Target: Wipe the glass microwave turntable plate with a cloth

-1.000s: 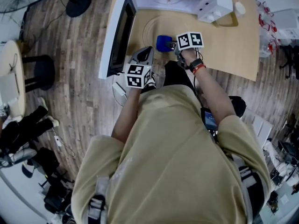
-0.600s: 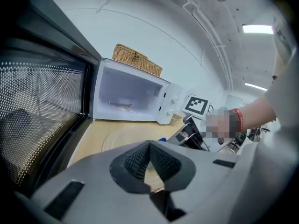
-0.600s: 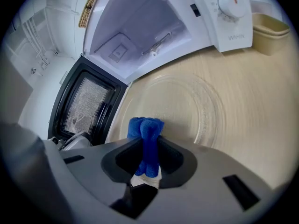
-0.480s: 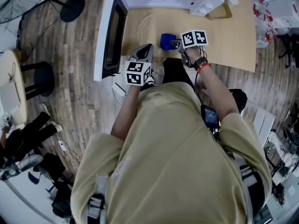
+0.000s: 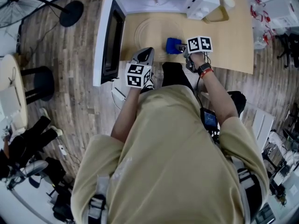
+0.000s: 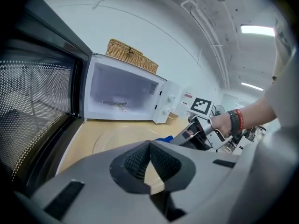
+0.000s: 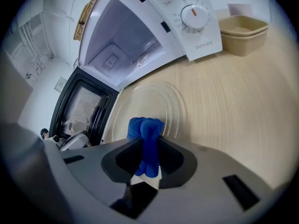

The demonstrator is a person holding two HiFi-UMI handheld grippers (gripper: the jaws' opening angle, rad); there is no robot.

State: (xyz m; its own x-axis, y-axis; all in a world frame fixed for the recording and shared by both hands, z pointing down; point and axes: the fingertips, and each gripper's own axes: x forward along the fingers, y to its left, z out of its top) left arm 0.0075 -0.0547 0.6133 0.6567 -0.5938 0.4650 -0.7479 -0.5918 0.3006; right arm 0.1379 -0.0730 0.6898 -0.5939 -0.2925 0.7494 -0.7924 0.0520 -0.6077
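Observation:
The clear glass turntable plate (image 5: 150,31) lies flat on the wooden table in front of the open microwave (image 5: 163,1); it also shows as the plate (image 7: 149,107) in the right gripper view and the plate (image 6: 122,137) in the left gripper view. My right gripper (image 5: 181,47) (image 7: 148,149) is shut on a bunched blue cloth (image 5: 173,45) (image 7: 145,133), held over the plate's right rim. My left gripper (image 5: 144,54) (image 6: 149,147) hovers at the table's near edge just short of the plate, its jaws shut with nothing between them.
The microwave door (image 5: 108,38) stands swung open to the left of the plate. Stacked beige containers (image 7: 243,29) sit to the right of the microwave. A woven basket (image 6: 131,55) rests on top of the microwave. Beyond the table edge lies wooden floor (image 5: 70,78).
The right gripper with the blue cloth has shifted to the right, from near the plate's middle toward its right rim. The left gripper stays where it was.

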